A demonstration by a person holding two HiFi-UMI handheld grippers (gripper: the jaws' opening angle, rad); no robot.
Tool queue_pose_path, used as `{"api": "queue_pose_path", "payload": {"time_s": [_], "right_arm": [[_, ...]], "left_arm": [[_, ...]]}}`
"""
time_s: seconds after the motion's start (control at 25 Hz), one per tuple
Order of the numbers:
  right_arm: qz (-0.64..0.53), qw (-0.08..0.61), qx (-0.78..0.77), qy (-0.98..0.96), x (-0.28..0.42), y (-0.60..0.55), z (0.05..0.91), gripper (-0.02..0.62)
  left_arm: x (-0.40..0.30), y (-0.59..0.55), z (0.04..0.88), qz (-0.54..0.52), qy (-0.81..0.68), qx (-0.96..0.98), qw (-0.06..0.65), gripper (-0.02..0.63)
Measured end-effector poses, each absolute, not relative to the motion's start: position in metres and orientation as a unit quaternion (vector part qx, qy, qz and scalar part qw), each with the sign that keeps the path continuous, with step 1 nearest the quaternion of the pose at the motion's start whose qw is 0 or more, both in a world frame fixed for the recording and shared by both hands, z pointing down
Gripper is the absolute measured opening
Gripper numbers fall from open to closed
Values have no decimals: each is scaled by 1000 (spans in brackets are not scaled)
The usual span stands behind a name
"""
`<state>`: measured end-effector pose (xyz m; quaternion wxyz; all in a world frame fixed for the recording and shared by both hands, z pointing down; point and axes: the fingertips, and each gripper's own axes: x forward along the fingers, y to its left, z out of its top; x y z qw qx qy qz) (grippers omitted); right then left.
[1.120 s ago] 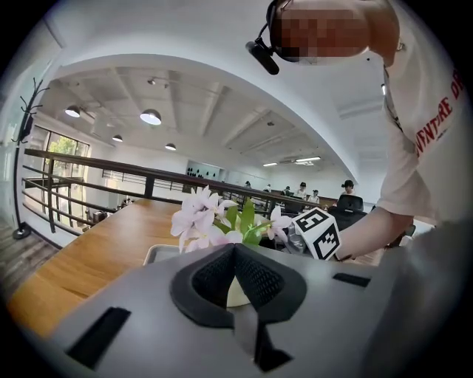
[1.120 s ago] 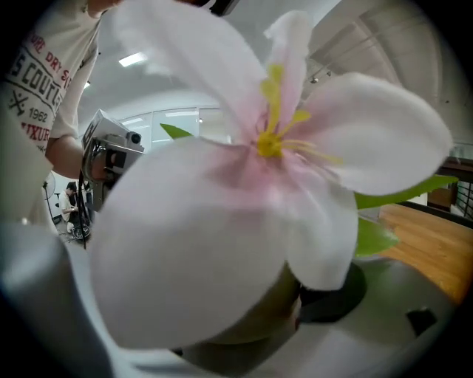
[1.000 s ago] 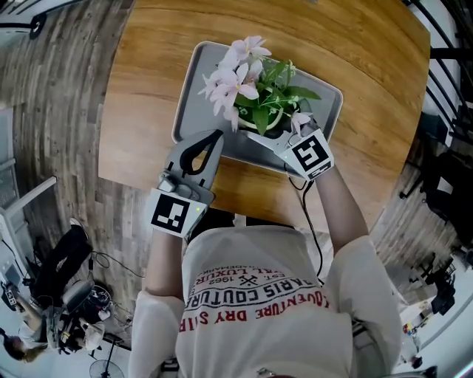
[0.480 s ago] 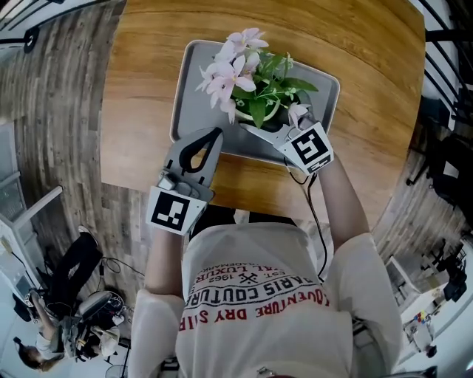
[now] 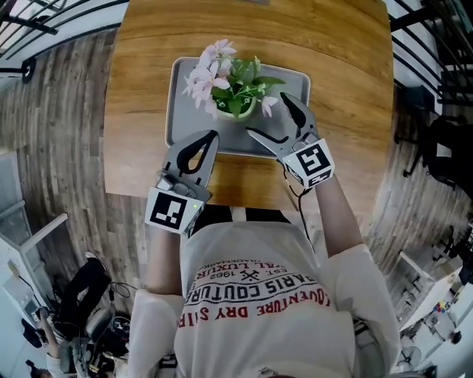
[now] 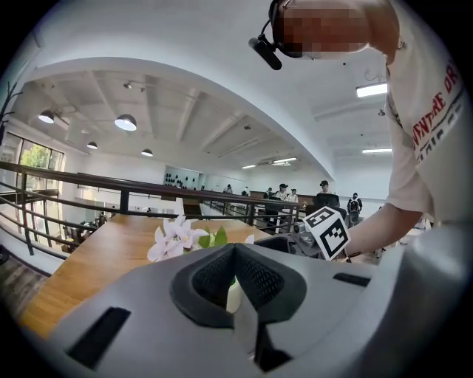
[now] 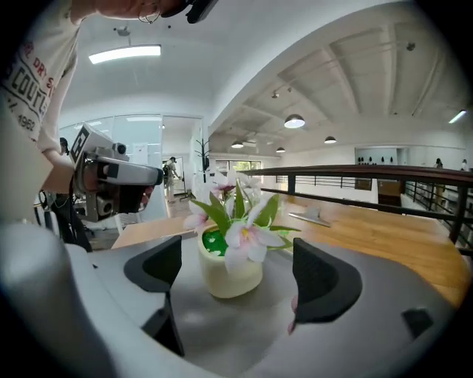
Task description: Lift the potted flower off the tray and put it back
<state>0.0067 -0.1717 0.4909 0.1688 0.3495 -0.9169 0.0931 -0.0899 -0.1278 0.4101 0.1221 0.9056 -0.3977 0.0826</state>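
Note:
The potted flower [image 5: 230, 90], pink blooms and green leaves in a cream pot, stands upright on the grey tray [image 5: 181, 114] on the wooden table. My right gripper [image 5: 267, 115] is open just right of the pot, with its fingertips apart from it. In the right gripper view the pot [image 7: 229, 269] rests on the tray [image 7: 222, 314] a little ahead of the spread jaws of the right gripper [image 7: 240, 275]. My left gripper [image 5: 205, 139] is shut and empty over the tray's near edge. In the left gripper view, the flower [image 6: 174, 239] shows beyond the closed left gripper [image 6: 235, 255].
The round wooden table [image 5: 347, 88] extends past the tray on all sides. A black railing [image 5: 44, 22] runs behind it, over plank flooring [image 5: 59, 148]. The left gripper [image 7: 111, 177] shows at the left of the right gripper view.
My right gripper has opened and drawn back from the pot, which now stands alone on the tray. The left gripper has stayed shut in the same place.

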Motion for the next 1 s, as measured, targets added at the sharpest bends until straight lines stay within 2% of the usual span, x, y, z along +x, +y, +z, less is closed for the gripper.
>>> {"api": "queue_pose_path", "payload": {"time_s": [0.12,0.16,0.2,0.24,0.32,0.44,0.6,1.0], "right_arm": [[86,158,381,-907,22,-159,459,475],[76,151,400,-901,29,-157,447,421],[60,142,422,-893,35,-156,433,289],[41,134,441,-886,41,-155,420,212],[5,120,469,-875,48,-153,396,186],[-20,107,509,-854,57,-150,368,63],[-27,94,532,-841,55,-142,340,30],[-43,60,508,-858,31,-124,300,28]], "left_arm": [[-82,-122,387,74,-383,915,106,12],[-80,-121,380,71,-379,917,98,12],[-79,-121,373,69,-375,920,91,12],[-79,-120,366,67,-373,922,84,12],[-79,-120,354,63,-368,925,68,12],[-78,-116,334,53,-358,931,43,12],[-81,-112,309,47,-351,935,19,12],[-109,-125,284,45,-375,926,-23,12]]}}
